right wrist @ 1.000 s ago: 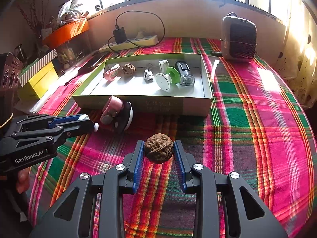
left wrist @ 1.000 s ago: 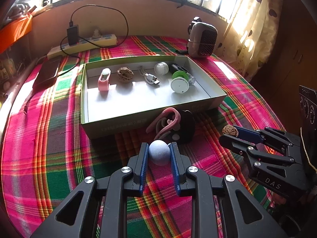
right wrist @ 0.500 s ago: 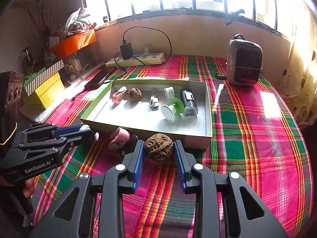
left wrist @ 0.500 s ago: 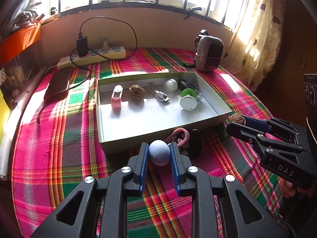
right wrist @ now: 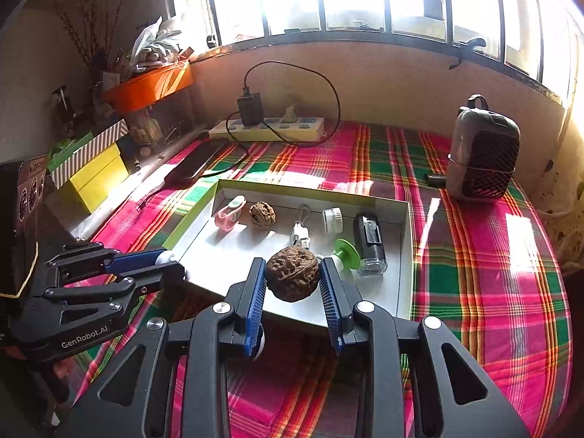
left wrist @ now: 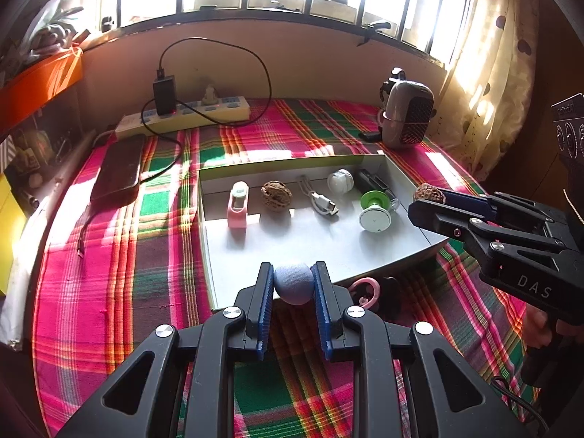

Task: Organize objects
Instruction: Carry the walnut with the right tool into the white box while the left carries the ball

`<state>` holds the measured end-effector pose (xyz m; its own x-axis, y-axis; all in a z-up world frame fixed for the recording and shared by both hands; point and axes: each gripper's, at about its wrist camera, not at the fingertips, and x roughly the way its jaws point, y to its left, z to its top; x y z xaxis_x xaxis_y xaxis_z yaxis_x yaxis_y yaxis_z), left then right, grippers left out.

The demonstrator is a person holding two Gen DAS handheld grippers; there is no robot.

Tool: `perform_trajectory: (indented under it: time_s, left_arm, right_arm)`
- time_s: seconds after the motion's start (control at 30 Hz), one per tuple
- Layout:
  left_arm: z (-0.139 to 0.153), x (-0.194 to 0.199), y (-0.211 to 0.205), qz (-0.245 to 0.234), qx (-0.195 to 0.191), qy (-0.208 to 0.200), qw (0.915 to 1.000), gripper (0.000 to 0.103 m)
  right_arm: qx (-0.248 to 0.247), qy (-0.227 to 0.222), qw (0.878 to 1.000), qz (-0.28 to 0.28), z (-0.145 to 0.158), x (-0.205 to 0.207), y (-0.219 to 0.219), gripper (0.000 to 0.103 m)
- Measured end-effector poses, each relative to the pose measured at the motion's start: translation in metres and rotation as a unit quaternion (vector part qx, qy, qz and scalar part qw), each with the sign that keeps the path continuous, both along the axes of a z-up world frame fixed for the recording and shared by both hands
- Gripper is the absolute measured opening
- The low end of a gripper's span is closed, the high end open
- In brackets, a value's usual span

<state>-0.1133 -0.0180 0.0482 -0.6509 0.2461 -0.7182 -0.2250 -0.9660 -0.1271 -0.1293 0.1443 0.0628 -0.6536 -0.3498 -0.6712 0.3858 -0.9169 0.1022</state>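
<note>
Walnut (right wrist: 291, 273) between right tool (right wrist: 292, 294) fingers

Both units: black skeletal frames, silver screw heads, blue ribbed pads. Left gripper (right wrist: 175, 264) marked "GenRobot.AI"; right gripper (left wrist: 425, 199) marked "DAS".

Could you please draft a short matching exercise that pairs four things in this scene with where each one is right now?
Things:
1. blue ball
2. rough walnut
3. pink clip
4. power strip

Places:
A. lying in the tray, far-left corner
B. held in the right hand-held gripper
C. on the plaid cloth by the wall
D. held in the left hand-held gripper

Pairs: 1-D, 2-B, 3-A, 4-C
</note>
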Motion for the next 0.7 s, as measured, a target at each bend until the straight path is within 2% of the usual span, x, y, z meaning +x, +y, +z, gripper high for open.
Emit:
perform_trajectory:
  time_s: [0.57, 0.7]
  left_arm:
    - [-0.015, -0.035, -0.006, 0.025, -0.021, -0.009, 0.9994, 0.020]
    - [-0.019, -0.041, -0.007, 0.026, -0.025, -0.017, 0.9992, 0.020]
  right_arm:
    - [0.009, -0.047, 0.997, 0.056, -0.028, -0.066, -0.033, 0.031]
    - [0.026, -0.053, 0.996, 0.068, -0.033, -0.076, -0.043, 0.031]
